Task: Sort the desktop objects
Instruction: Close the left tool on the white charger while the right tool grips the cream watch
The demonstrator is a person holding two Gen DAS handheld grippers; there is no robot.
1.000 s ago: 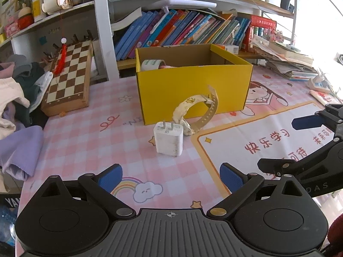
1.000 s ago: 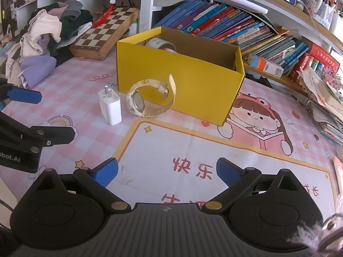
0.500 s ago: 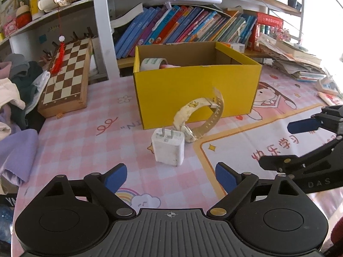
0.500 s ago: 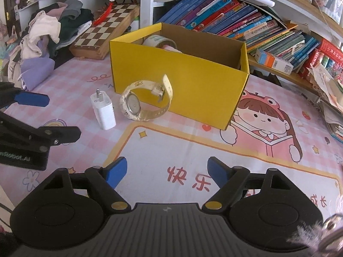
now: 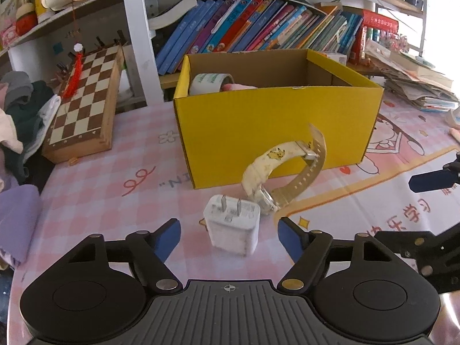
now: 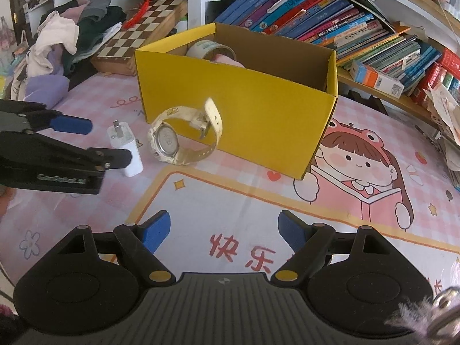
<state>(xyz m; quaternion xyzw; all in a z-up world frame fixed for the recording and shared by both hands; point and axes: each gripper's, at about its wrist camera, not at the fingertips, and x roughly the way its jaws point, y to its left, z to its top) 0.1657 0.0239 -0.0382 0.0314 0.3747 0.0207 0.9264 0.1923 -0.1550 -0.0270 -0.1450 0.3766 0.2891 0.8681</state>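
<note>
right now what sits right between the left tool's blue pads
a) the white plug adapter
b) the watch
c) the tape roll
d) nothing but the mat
a: the white plug adapter stands between the left tool pads, which have just been closing but do not touch it yet; the watch lies beyond it and the tape roll is in the yellow box.

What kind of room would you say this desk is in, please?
Most likely a child's study corner at home: a shelf of colourful books behind the desk, a pink cartoon desk mat showing a girl reading, and a pile of clothes beside a chessboard.
</note>
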